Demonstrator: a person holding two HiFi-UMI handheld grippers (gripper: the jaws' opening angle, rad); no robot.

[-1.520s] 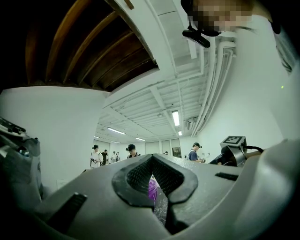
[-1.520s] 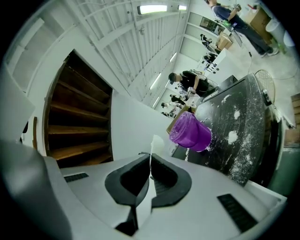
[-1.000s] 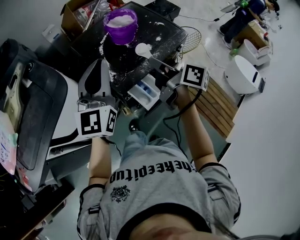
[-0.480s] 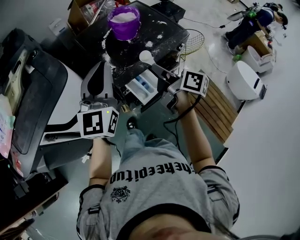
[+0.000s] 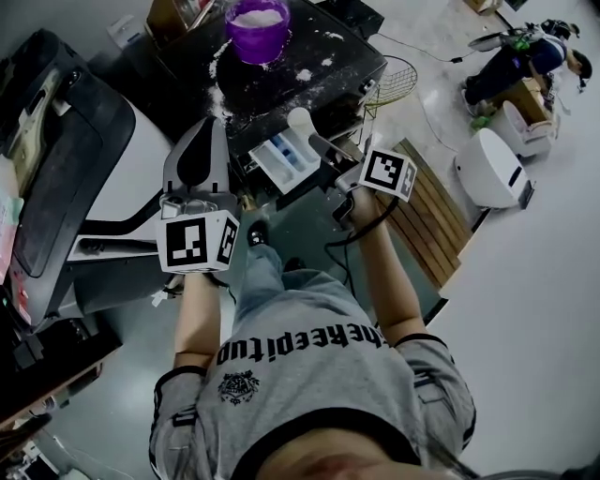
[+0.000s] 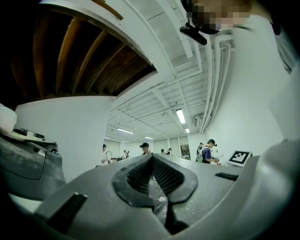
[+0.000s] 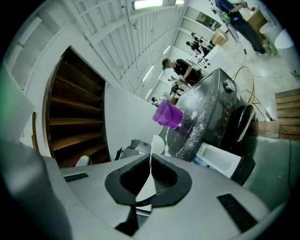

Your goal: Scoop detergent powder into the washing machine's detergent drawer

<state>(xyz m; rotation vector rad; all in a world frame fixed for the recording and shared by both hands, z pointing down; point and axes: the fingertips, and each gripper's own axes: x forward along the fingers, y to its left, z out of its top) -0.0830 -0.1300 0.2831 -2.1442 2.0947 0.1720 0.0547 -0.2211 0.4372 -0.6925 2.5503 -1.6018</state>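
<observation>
Right claw (image 7: pixel 150 163) grips the white scoop (image 5: pixel 300 120) by its handle (bowl near the open detergent drawer (image 5: pixel 279 159)). Left claw (image 6: pixel 151 158) is closed, empty.

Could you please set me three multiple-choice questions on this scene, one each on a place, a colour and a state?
1. Where does the tub of powder stand?
A. On top of the washing machine
B. On the floor
C. Inside the drawer

2. What colour is the tub?
A. Green
B. Purple
C. Red

3. How do the jaws of the right gripper stand?
A. Apart and empty
B. Shut on the handle of the scoop
C. Shut on the tub's rim

Answers:
1. A, since the head view shows the tub on the machine's dark, powder-dusted top.
2. B, as it is purple in both the head view and the right gripper view.
3. B, as the right gripper view shows the white handle pinched between the jaws.
</observation>
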